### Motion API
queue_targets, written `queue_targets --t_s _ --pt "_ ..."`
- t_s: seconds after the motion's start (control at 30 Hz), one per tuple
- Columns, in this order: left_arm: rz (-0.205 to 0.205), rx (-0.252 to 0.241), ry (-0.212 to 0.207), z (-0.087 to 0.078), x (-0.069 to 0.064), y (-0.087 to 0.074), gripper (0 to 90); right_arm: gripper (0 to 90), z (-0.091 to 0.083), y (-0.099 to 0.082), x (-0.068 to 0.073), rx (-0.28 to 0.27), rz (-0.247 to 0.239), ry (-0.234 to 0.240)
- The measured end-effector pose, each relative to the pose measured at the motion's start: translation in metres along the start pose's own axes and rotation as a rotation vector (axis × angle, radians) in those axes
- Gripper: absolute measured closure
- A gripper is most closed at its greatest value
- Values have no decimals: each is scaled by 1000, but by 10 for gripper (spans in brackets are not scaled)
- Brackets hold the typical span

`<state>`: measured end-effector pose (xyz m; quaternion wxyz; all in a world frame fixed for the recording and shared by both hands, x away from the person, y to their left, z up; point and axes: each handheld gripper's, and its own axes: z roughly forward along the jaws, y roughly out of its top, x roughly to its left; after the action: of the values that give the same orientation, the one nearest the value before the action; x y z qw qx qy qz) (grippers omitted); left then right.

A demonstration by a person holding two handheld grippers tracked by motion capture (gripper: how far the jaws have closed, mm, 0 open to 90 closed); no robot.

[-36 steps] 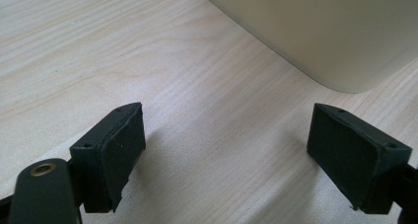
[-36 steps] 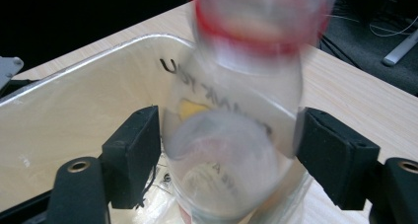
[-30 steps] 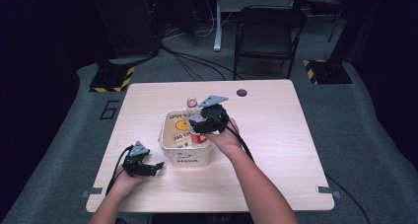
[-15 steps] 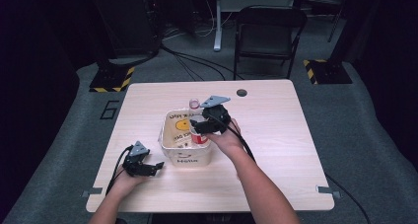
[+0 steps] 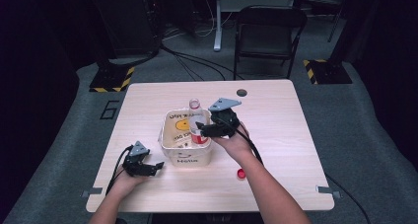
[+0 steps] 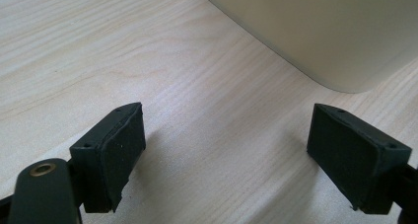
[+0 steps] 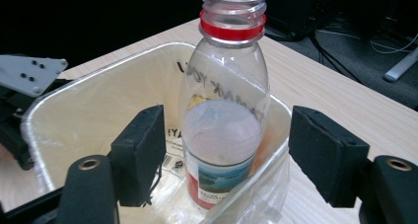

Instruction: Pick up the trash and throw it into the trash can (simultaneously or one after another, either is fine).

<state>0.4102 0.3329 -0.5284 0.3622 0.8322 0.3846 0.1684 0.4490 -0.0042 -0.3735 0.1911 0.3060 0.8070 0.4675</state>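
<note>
A clear plastic bottle [image 5: 195, 123] with a red neck ring and no cap stands upright inside the cream bin [image 5: 187, 158] at the table's middle. My right gripper [image 5: 201, 129] reaches in from the bin's right side. In the right gripper view the bottle [image 7: 226, 110] stands between the two pads [image 7: 143, 150] with a gap on each side. Those jaws have just been closing and do not touch the bottle. My left gripper [image 5: 154, 168] rests on the table left of the bin, open with nothing in it. The left gripper view has its pads [image 6: 116, 150] wide apart over bare wood.
A red bottle cap [image 5: 241, 173] lies on the table in front of the bin, beside my right forearm. The bin has a thin plastic liner [image 7: 256, 194] and its wall [image 6: 320, 31] stands just ahead of the left gripper. A chair [image 5: 268, 34] stands beyond the table.
My right gripper has shifted slightly to the right, and more of the bottle shows beside it. The bottle stays upright in the bin. The left gripper has not moved.
</note>
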Motion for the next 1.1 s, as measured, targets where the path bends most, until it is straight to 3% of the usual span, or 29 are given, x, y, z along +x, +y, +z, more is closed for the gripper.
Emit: queue_targets --t_s 0.27,0.67,1.1 --pt "0 0 0 0 0 0 146 318 -15 -6 2 -3 0 5" --pt "-1 0 0 0 0 0 146 355 -39 -24 -2 6 -3 -33" --pt "-1 0 0 0 0 0 146 380 -67 -54 -14 16 48 -69"
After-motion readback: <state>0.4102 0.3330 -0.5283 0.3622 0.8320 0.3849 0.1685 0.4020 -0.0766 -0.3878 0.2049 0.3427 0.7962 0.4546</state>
